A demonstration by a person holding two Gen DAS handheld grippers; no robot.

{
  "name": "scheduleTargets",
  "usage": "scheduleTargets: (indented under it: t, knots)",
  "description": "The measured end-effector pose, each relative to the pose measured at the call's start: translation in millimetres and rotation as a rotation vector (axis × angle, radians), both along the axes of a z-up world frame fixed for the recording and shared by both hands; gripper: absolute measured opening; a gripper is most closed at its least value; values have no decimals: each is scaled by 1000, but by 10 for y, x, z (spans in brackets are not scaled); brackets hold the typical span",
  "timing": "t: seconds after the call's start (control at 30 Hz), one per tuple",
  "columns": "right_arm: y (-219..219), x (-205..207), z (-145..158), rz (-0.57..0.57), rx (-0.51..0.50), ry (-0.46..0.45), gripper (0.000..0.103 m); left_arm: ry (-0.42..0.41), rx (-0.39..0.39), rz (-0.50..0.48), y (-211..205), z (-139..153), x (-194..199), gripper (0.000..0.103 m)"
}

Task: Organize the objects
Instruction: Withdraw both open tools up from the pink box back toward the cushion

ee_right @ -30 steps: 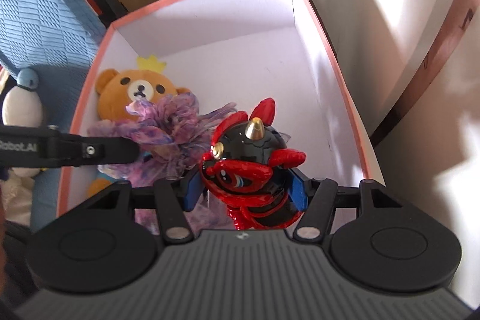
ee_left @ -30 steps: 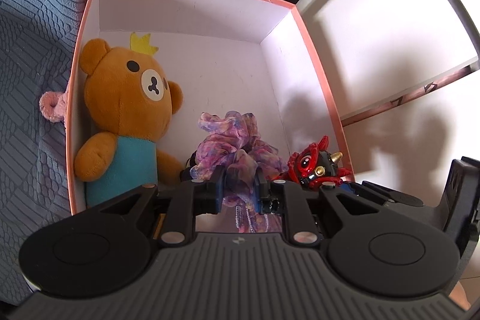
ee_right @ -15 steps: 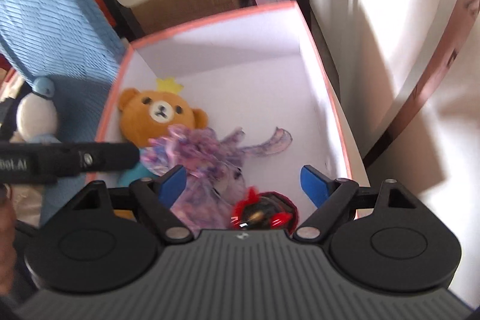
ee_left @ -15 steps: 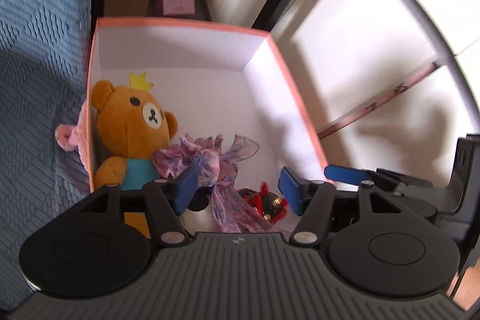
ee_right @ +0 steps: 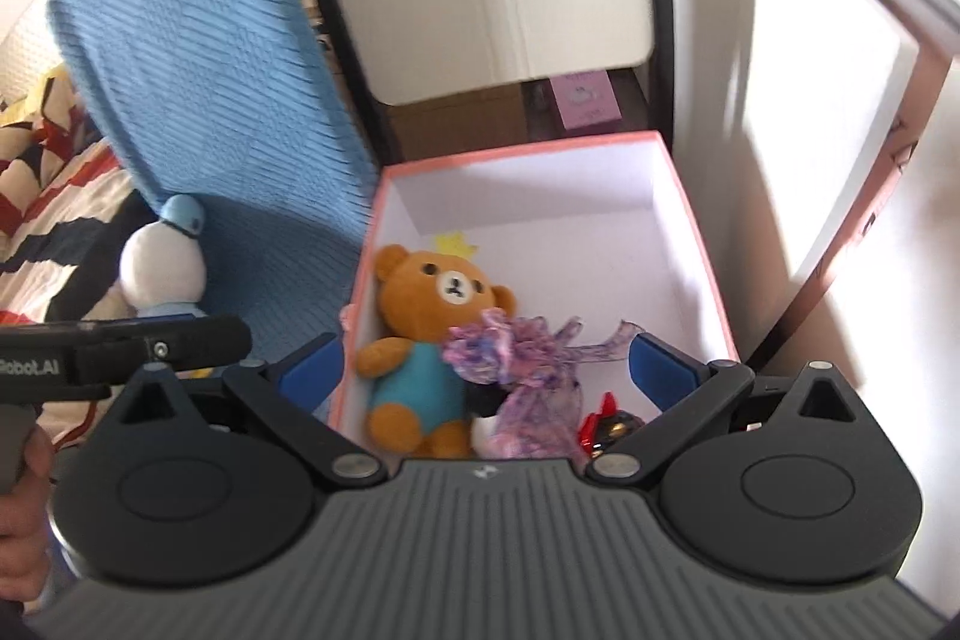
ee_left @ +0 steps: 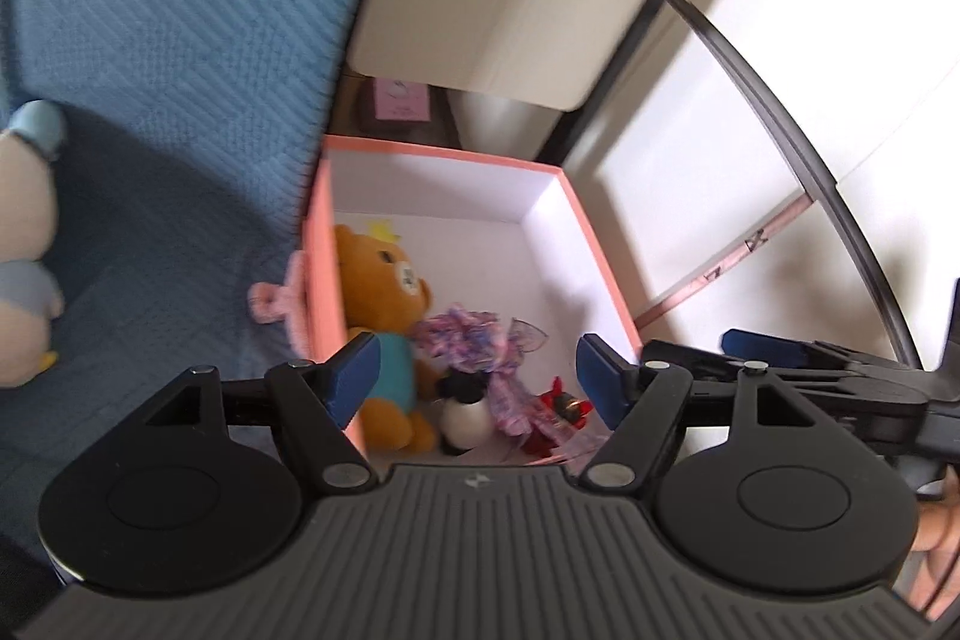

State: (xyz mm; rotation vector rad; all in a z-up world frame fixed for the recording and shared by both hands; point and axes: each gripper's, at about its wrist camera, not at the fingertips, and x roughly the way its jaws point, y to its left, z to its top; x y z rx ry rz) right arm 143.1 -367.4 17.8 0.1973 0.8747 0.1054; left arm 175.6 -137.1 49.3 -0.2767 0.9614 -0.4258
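A pink box (ee_left: 444, 151) (ee_right: 522, 151) with white inside walls holds a brown bear (ee_left: 384, 292) (ee_right: 432, 304), a purple scrunchie (ee_left: 468, 334) (ee_right: 510, 346), a small black-and-white sheep toy (ee_left: 462, 409) and a red-and-black toy figure (ee_left: 561, 409) (ee_right: 612, 421). My left gripper (ee_left: 480, 376) hangs well above the box's near end. Its jaws are opening and nothing is between them. My right gripper (ee_right: 486, 367) is beside it at about the same height, its jaws also opening on nothing. The near end of the box is hidden behind both grippers.
A blue blanket (ee_left: 150, 40) (ee_right: 210, 70) lies left of the box, with a white-and-blue penguin plush (ee_right: 162, 268) on it. A small pink thing (ee_left: 276, 298) lies against the box's left wall. A white panel with a pink edge (ee_right: 870, 196) leans at the right. A pink carton (ee_right: 585, 100) stands behind the box.
The left gripper let go of the purple scrunchie and the right let go of the red toy figure. Both things now lie in the box. Both grippers opened wide and rose away.
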Motion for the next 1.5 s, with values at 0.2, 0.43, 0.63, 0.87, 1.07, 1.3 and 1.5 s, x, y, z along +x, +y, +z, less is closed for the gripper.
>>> scheduleTargets:
  t: [0.2, 0.43, 0.63, 0.87, 1.07, 1.3, 1.5]
  knots:
    - [419, -264, 334, 60, 28, -46, 103, -18, 6, 78, 592, 134, -303, 77]
    - [890, -519, 528, 132, -6, -98, 103, -38, 35, 119, 1087, 196, -635, 77]
    - [1196, -599, 547, 144, -86, -99, 103, -26, 30, 149, 1483, 19, -741, 77]
    - [1392, -658, 558, 130, -165, -61, 103, -32, -13, 209, 1878, -264, -678, 77]
    - [1505, -664, 582, 150, -144, -23, 103, 8, 21, 253, 2025, -582, -541, 77]
    - [1652, -593, 495, 167, -129, 18, 103, 38, 27, 275, 2079, -800, -396, 77]
    - [1692, -503, 391, 152, -156, 38, 103, 33, 33, 270, 2071, -849, -336, 77]
